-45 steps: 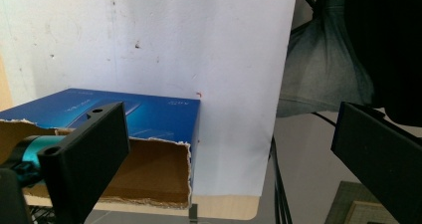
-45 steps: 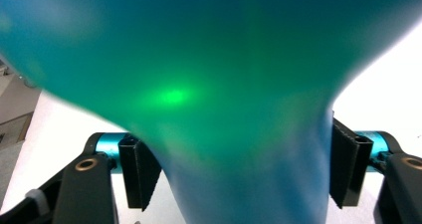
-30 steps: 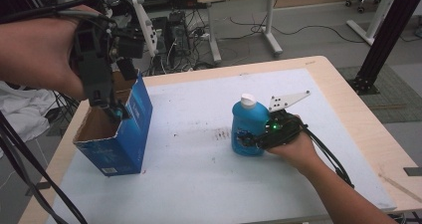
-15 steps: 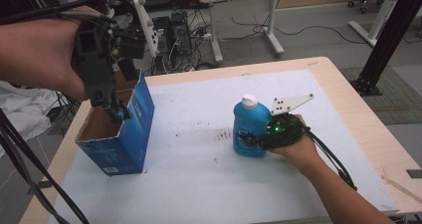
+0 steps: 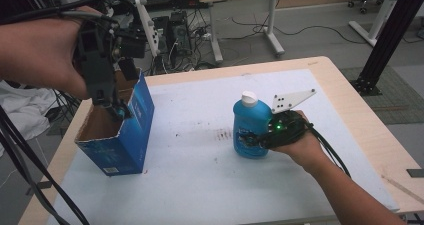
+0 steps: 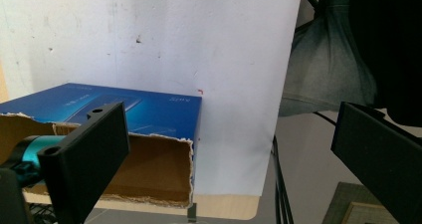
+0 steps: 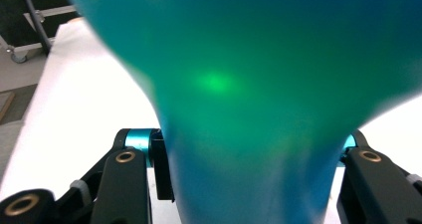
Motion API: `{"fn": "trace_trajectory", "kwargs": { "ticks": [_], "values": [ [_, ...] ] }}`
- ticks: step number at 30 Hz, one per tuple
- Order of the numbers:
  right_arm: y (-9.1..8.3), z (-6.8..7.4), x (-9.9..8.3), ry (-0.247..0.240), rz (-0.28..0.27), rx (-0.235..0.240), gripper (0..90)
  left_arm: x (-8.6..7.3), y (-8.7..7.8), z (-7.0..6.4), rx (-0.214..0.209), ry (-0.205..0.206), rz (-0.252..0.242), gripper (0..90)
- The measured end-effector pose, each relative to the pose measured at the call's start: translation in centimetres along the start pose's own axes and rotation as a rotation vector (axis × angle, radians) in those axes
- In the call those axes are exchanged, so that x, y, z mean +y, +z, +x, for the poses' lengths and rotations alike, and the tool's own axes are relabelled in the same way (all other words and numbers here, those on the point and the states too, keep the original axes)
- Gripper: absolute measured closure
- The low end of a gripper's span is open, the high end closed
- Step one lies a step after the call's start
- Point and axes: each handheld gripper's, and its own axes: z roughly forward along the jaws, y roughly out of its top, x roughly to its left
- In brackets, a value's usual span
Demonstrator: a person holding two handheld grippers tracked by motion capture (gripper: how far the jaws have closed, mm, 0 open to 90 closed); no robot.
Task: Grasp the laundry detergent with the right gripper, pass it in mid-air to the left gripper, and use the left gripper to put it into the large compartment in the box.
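Evidently the blue bottle (image 5: 250,130), upright on the tabletop (image 5: 200,185) well right of the open blue carton (image 5: 117,135), is clamped low by the right tongs (image 5: 250,137). Smooth, liquid-heavy plastic is judged slippery; its narrower waist suits gripping. The left tongs (image 6: 224,154) are held apart above the carton.

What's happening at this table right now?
A person works with a hand-held gripper in each hand. The right hand-held gripper has its jaws on either side of a blue bottle with a white cap, which stands upright on the white mat. The left hand-held gripper hangs with its jaws wide open at the rim of an open blue cardboard box at the mat's left edge. The bottle is not in the box yet.
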Motion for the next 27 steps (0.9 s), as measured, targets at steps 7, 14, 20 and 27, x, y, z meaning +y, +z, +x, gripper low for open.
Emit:
{"fn": "trace_trajectory", "kwargs": {
  "ticks": [7, 14, 20, 27],
  "values": [
    [-0.8, 0.8, 2.5, -0.052, -0.009, 0.027, 45.6, 0.5, 0.0, -0.1, -0.001, 0.011, -0.002, 1.8],
    [-0.9, 1.9, 4.9, -0.084, -0.015, 0.077, 45.6, 1.2, 0.3, -0.2, -0.005, 0.021, 0.003, 1.8],
    [-0.2, 3.0, 6.2, -0.111, -0.009, 0.126, 45.7, 1.9, 0.9, -0.3, -0.01, 0.034, 0.002, 1.8],
    [1.4, 4.4, 7.4, -0.142, 0.012, 0.192, 45.7, 2.8, 1.7, -0.4, -0.02, 0.05, 0.007, 1.8]
  ]
}}
